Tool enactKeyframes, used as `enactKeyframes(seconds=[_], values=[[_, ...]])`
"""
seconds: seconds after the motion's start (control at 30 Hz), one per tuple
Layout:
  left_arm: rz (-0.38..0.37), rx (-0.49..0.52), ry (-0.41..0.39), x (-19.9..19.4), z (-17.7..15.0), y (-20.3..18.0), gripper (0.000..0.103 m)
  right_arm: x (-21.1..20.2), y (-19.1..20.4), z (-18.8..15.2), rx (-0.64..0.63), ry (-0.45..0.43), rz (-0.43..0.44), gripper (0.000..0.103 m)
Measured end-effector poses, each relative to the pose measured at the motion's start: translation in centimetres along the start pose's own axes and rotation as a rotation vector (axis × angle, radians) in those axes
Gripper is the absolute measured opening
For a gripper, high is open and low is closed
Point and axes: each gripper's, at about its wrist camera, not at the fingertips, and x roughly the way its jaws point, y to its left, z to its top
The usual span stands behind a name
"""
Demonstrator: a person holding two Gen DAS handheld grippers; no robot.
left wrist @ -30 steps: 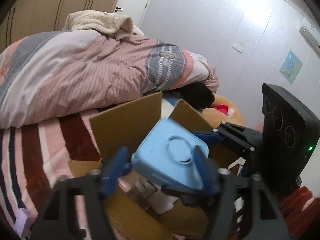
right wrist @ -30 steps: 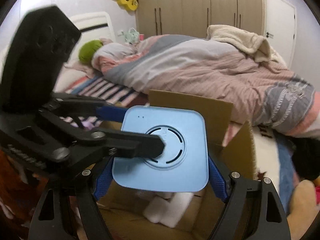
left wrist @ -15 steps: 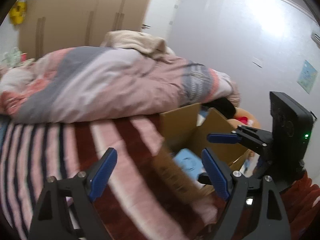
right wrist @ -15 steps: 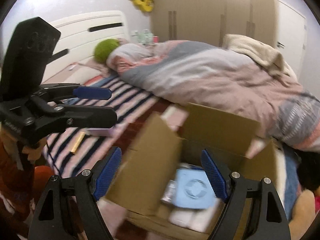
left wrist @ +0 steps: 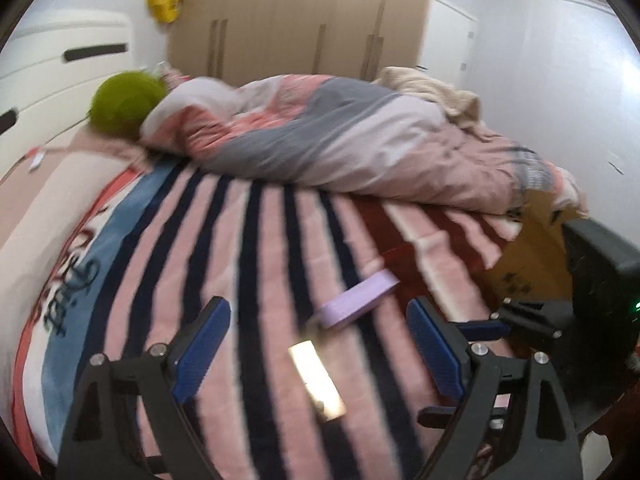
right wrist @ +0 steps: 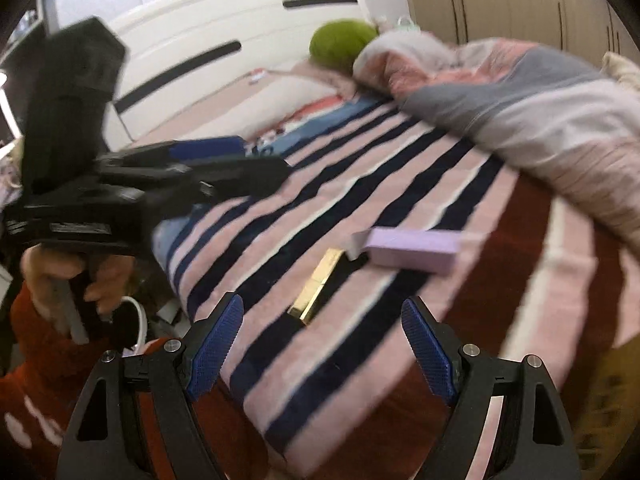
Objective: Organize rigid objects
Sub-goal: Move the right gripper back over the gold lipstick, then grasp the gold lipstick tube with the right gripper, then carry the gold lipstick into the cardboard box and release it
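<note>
A flat lilac box [left wrist: 358,297] and a shiny gold bar [left wrist: 317,379] lie on the striped bedspread [left wrist: 224,248]. My left gripper [left wrist: 318,350] is open and empty, just above the gold bar. My right gripper [right wrist: 320,344] is open and empty at the bed's near edge, with the gold bar [right wrist: 318,286] and the lilac box [right wrist: 412,254] just ahead of it. The left gripper [right wrist: 228,168] shows at the left of the right wrist view. The right gripper [left wrist: 486,326] shows at the right of the left wrist view.
A cardboard box [left wrist: 532,240] stands at the bed's right end. A bunched pink and grey quilt [left wrist: 360,140] covers the far side. A green cushion [left wrist: 124,104] lies by the white headboard [right wrist: 224,32]. Wardrobes [left wrist: 304,24] line the back wall.
Both grippers let the light blue box drop into the cardboard box, then swung left over the striped bedspread. The lilac box and gold bar have come into view.
</note>
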Motion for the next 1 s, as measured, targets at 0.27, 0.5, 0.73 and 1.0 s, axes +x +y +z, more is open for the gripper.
enactKeyframes(seconds=[0.27,0.5,0.73,1.0], values=[[-0.007,-0.093,0.048,2.4,-3.6,5.0,0.088,9.6,0.5,-0.9,0.066,0.084,-0.043,0.042],[-0.042,-0.130,0.057,3.4,-3.9,6.0,0.088,11.0,0.5,-0.9,0.024,0.126,-0.047,0.013],[-0.099,-0.151,0.072,4.5,-3.8,5.0,0.088,9.5,-0.3,-1.6,-0.064,0.188,-0.131,0.016],[-0.181,-0.135,0.096,4.3,-3.4,2.7,0.088,7.4,0.6,-1.4,-0.058,0.102,-0.097,0.013]])
